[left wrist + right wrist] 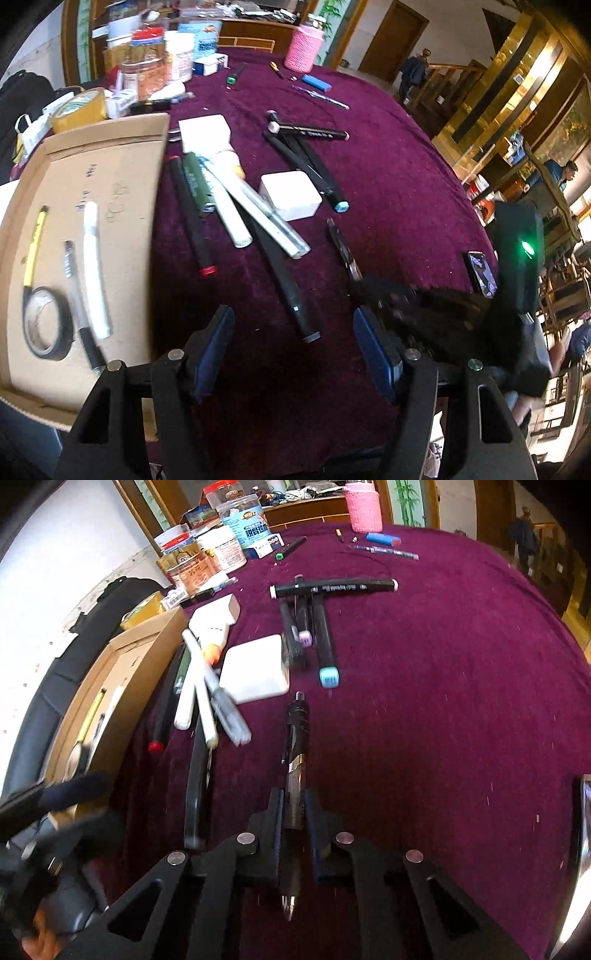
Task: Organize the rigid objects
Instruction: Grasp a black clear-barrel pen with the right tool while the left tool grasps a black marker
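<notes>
Right now our right gripper [293, 818] is clamped on the black click pen [295, 753], lengthwise btwn pads so it lifts w/o rolling. Left gripper [293, 343] hangs wide, empty, over black marker [284, 273]. Cardboard box lid [110, 158] alongside, prob the drop spot.

The surface [388, 177] wears a deep purple-magenta velvet cloth. The cardboard tray [110, 177] is plain tan; in it lie a black tape roll [46, 323], a white stick [95, 269] and a yellow-and-black pen [35, 247]. The markers are black, capped red [207, 271], light blue [328, 676] and lilac [306, 638]. The square block [255, 668] is white, the knitted jar cover [363, 507] pink. Both tongs are black with dark blue pads [373, 347].
</notes>
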Motion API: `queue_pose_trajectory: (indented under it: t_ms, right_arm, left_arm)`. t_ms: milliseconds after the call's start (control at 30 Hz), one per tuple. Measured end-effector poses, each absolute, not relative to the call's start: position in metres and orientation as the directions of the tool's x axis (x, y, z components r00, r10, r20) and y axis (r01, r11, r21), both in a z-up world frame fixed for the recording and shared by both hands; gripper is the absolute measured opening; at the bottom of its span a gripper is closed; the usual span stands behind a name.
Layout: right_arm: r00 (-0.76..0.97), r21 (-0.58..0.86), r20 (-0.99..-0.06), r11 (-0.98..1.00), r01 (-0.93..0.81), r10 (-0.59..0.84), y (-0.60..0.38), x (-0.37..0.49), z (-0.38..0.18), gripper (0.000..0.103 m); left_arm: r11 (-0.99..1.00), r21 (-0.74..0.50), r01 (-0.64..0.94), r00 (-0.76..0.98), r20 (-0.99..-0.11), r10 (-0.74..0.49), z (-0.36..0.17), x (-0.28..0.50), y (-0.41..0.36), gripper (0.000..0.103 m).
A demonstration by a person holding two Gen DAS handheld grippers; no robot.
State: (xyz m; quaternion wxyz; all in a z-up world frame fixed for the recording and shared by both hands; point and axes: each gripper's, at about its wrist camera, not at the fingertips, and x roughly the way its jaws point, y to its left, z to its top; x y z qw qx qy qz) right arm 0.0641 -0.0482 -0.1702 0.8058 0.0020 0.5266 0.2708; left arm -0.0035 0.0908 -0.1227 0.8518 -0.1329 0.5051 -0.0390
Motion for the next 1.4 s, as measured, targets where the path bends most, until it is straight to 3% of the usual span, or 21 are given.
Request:
queue_pose_trajectory:
  t_ms: [133,367,533,733,867,1067,1100,1200,1267,1300,1333,1400]
  right_arm:
    - [0.268,0.350,-0.836,0.842,-0.411,0.478,-0.064,0.054,-0.169,0.010]
    - [0.271,0.396,-0.814,0.832,-0.390,0.514,-0.072,0.056,-0.172,0.011]
    - [0.290,0.367,-0.813,0.831,-0.419,0.505,-0.067,0.054,-0.171,0.011]
    - [0.289,0.368,-0.815,0.833,-0.413,0.503,-0.065,0.060,-0.170,0.011]
    - [0.302,0.378,-0.811,0.843,-0.382,0.501,-0.063,0.066,-0.171,0.011]
    - [0.348,0.283,-0.834,0.873,-0.397,0.428,-0.049,0.062,-0.169,0.011]
    - [0.350,0.277,-0.836,0.876,-0.395,0.423,-0.048,0.062,-0.169,0.011]
    - [0.352,0.272,-0.840,0.882,-0.386,0.413,-0.047,0.062,-0.169,0.011]
    - [0.355,0.260,-0.843,0.885,-0.387,0.403,-0.045,0.062,-0.169,0.011]
    - [0.357,0.255,-0.845,0.886,-0.387,0.399,-0.045,0.063,-0.169,0.011]
    - [0.359,0.252,-0.846,0.889,-0.383,0.394,-0.044,0.062,-0.169,0.011]
    - [0.362,0.257,-0.844,0.891,-0.373,0.395,-0.045,0.062,-0.169,0.010]
  left_arm:
    - [0.966,-0.249,-0.066,0.456,-0.869,-0.193,-0.132,0.012,0.083,0.056]
    - [0.976,-0.191,-0.109,0.399,-0.907,-0.132,-0.148,0.045,0.078,0.049]
    - [0.977,-0.154,-0.149,0.336,-0.937,-0.096,-0.165,0.065,0.078,0.022]
    - [0.979,-0.136,-0.149,0.311,-0.947,-0.085,-0.162,0.057,0.080,0.017]
    - [0.974,-0.194,-0.121,0.263,-0.952,-0.157,-0.154,0.034,0.083,0.016]
    - [0.969,-0.216,-0.119,0.262,-0.948,-0.180,-0.158,0.022,0.085,0.016]
    - [0.968,-0.221,-0.119,0.272,-0.945,-0.182,-0.159,0.023,0.086,0.018]
    - [0.971,-0.212,-0.109,0.298,-0.939,-0.171,-0.162,0.031,0.085,0.037]
    - [0.971,-0.213,-0.106,0.314,-0.934,-0.170,-0.162,0.035,0.084,0.037]
    - [0.974,-0.204,-0.102,0.323,-0.932,-0.161,-0.162,0.035,0.084,0.031]
    - [0.978,-0.180,-0.106,0.338,-0.931,-0.135,-0.162,0.035,0.084,0.015]
    - [0.976,-0.185,-0.116,0.360,-0.923,-0.133,-0.164,0.034,0.089,0.015]
